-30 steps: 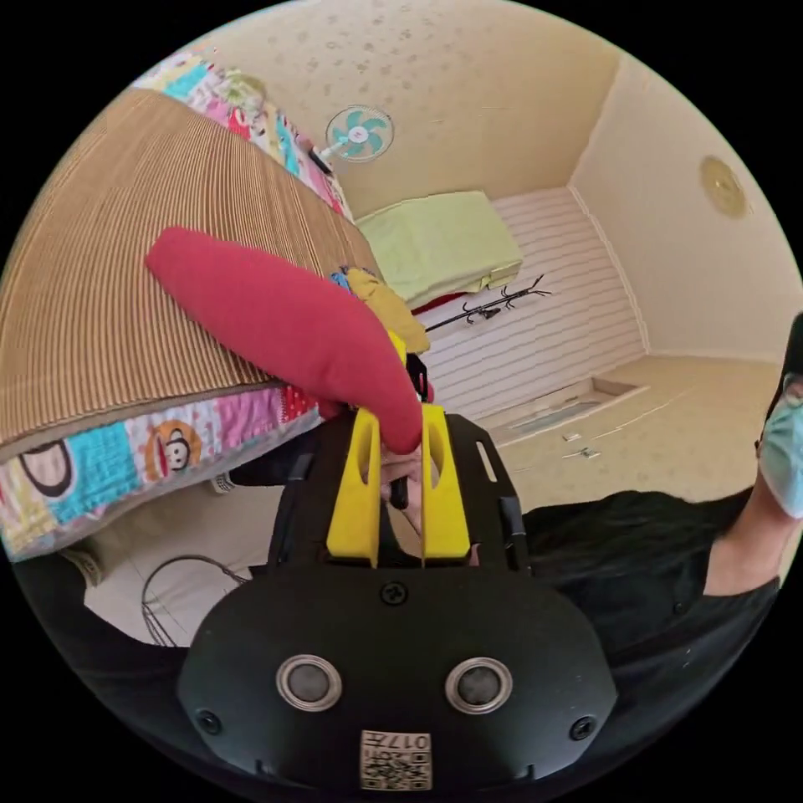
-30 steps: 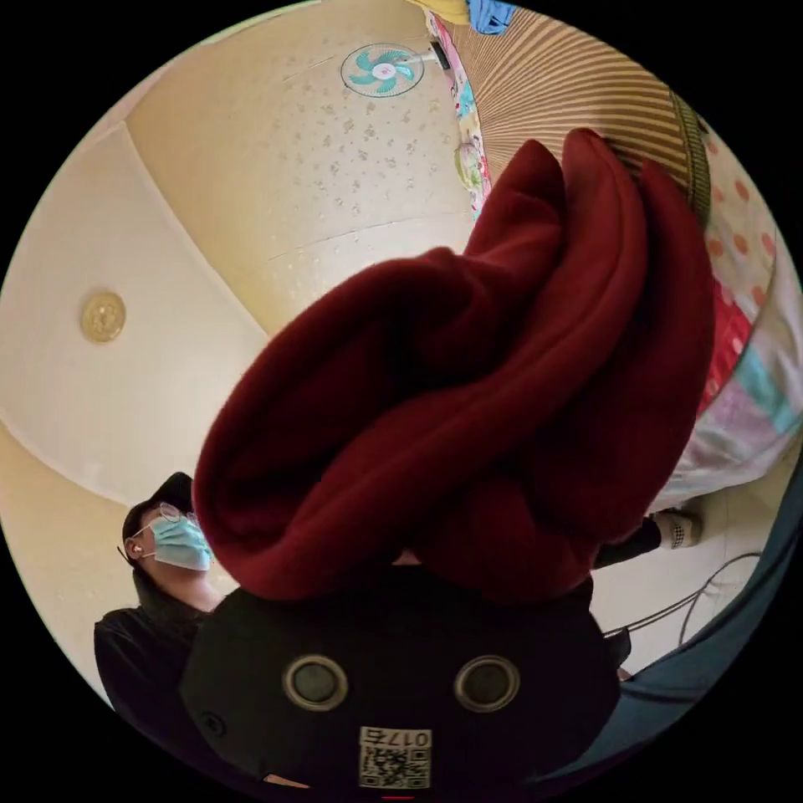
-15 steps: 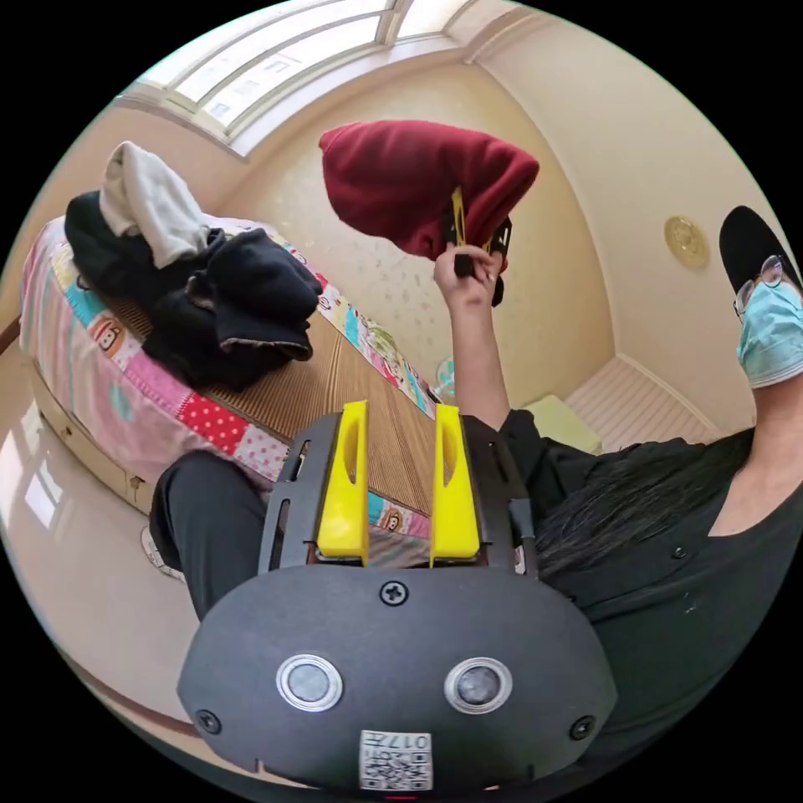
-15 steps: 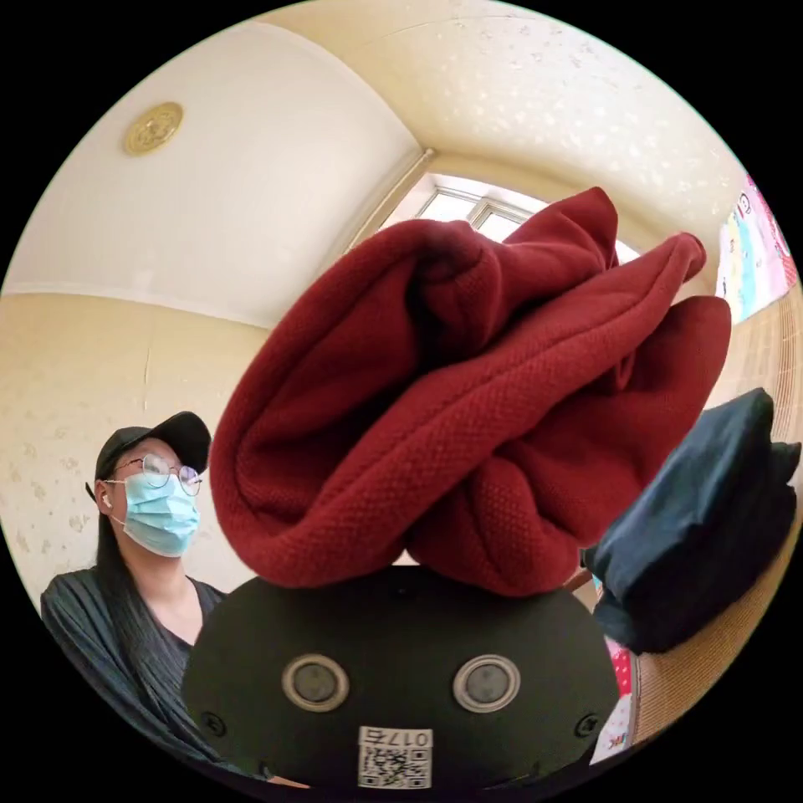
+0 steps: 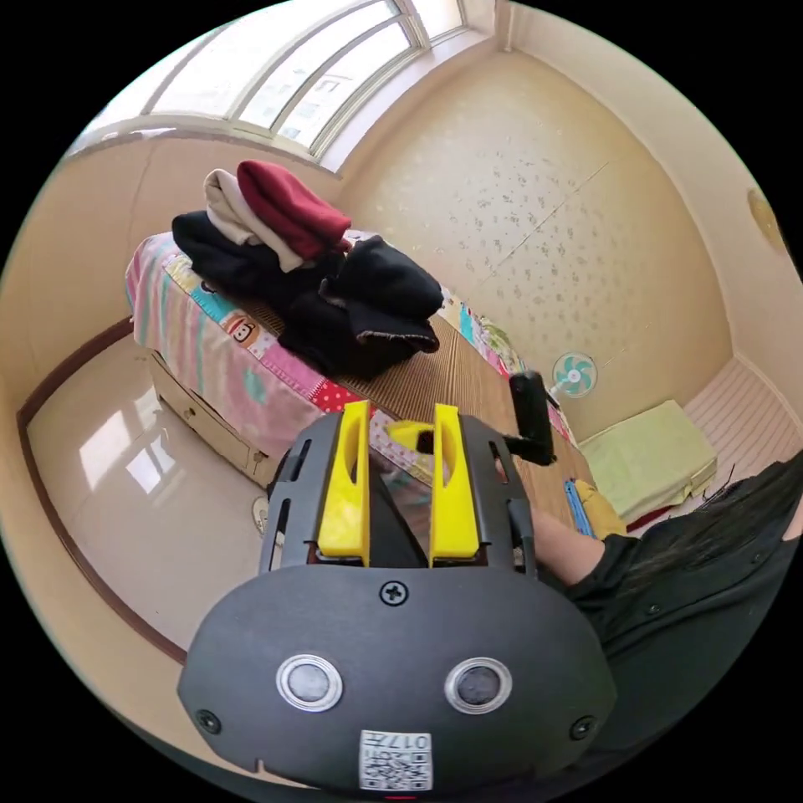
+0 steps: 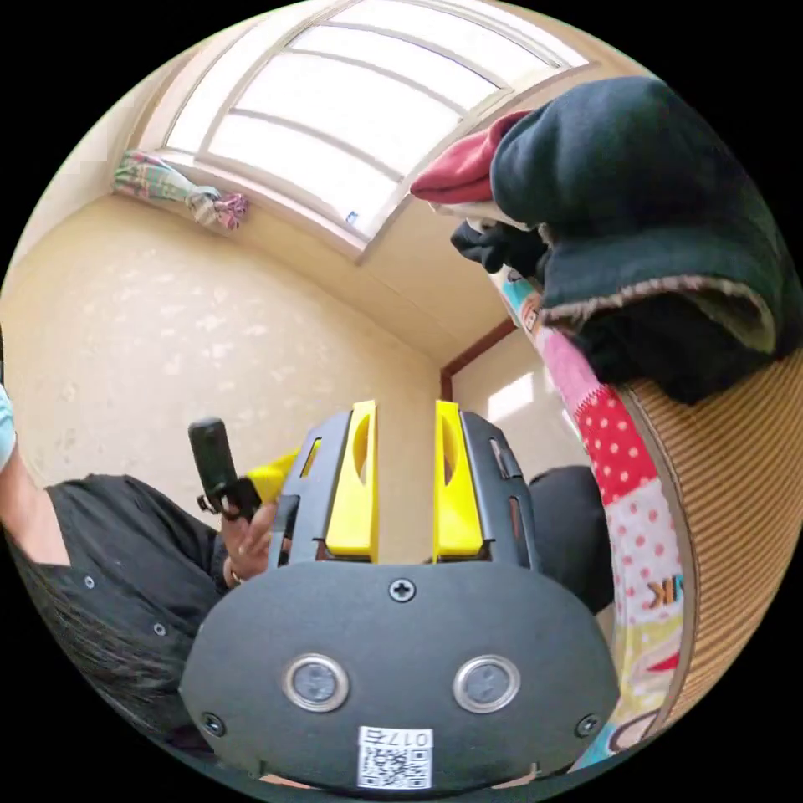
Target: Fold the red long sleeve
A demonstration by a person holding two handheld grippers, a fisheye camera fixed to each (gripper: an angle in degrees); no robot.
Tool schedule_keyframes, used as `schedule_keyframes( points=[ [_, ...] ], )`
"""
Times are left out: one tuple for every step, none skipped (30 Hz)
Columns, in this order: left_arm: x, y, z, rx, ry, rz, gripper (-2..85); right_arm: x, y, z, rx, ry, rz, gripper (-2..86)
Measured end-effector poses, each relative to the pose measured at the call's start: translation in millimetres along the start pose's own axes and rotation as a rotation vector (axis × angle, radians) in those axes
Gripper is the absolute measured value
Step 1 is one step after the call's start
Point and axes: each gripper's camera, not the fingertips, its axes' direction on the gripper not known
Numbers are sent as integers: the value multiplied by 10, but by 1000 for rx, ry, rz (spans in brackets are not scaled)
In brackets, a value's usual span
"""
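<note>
Both grippers stand with their yellow jaws parted and nothing between them. In the left gripper view the left gripper (image 5: 401, 410) sits at lower centre, and beyond it the red long sleeve (image 5: 290, 207) lies folded on top of a pile of dark clothes (image 5: 335, 293) in the upper left of the frame, touching a pale garment (image 5: 230, 209) beside it. That pile rests on the bed (image 5: 217, 351), whose patchwork cover hangs over the near edge. Right of centre, a person's hand holds the right gripper (image 5: 418, 435), partly hidden behind the left one's jaws. In the right gripper view the right gripper (image 6: 403, 410) is at centre, with the red long sleeve (image 6: 464, 171) showing at upper right behind a dark garment (image 6: 644, 217). The left gripper (image 6: 272, 477) appears at left, in a hand (image 6: 251, 539).
</note>
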Motion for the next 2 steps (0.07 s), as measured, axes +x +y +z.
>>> schedule_keyframes(
  points=[
    [57,-6,96,-18,-2,21,113,-14,488,-210,-11,140,9,97],
    [202,-17,305,-55,-8,73,110,-11,726,-342,-9,212,27,97]
  ],
)
